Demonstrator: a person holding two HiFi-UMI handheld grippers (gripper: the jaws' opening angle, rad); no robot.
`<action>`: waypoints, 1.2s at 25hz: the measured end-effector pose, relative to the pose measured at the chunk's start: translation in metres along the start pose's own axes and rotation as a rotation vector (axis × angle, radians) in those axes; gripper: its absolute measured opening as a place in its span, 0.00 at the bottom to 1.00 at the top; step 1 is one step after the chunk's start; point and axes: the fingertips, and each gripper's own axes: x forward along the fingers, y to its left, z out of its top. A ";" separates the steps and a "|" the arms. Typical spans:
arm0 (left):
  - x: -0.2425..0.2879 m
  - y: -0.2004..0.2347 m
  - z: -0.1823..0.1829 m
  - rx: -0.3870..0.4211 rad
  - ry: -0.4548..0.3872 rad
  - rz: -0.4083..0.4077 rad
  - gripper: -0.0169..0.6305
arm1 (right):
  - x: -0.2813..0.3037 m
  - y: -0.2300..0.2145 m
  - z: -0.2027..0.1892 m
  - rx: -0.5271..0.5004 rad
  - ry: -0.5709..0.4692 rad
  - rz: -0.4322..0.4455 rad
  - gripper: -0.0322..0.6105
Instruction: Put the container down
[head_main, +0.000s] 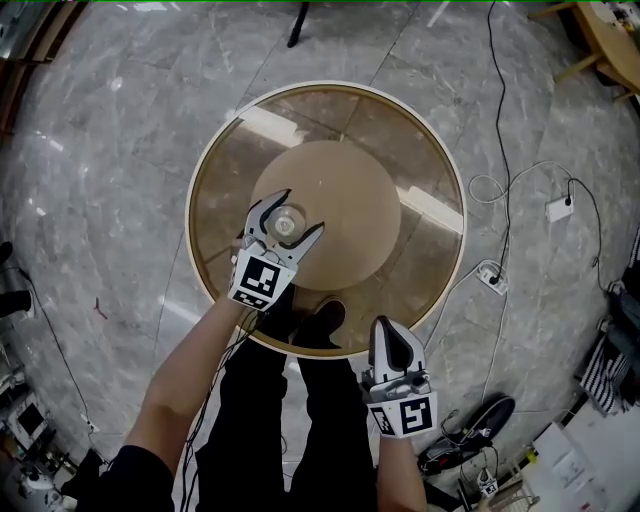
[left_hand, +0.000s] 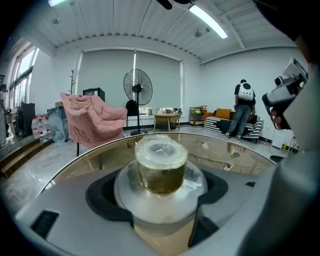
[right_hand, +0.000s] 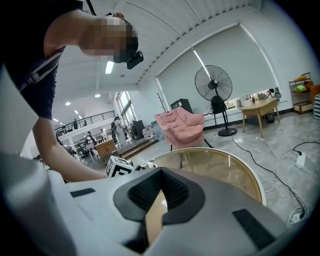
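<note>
- Container (left_hand: 160, 167), a clear jar with a narrower capped neck, sits between the jaws of the left gripper (head_main: 298, 214). The dark pads press its rounded body from either side, so it is held.
- Grip on the wide lower body, likely to keep the neck clear and the base free to meet the glass table (head_main: 415, 135) below the gripper.
- Whether the base already touches the glass, I cannot tell.
- Long axis runs upright, crossing the jaws' reach. The cap points up, and the head view looks straight down onto its round top.
- Right gripper (head_main: 388, 330) hangs off to the side, just beyond the table's near rim, jaws closed together on nothing. It seems parked out of the way.
</note>
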 end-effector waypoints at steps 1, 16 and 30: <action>0.000 0.000 0.000 -0.001 0.000 -0.001 0.58 | 0.000 0.000 0.000 0.005 0.003 0.001 0.09; -0.003 -0.002 0.004 0.018 -0.016 -0.047 0.58 | -0.002 0.003 0.007 0.034 0.029 -0.015 0.09; -0.050 -0.006 0.051 0.019 0.006 -0.061 0.58 | -0.016 0.035 0.060 0.033 0.047 -0.004 0.09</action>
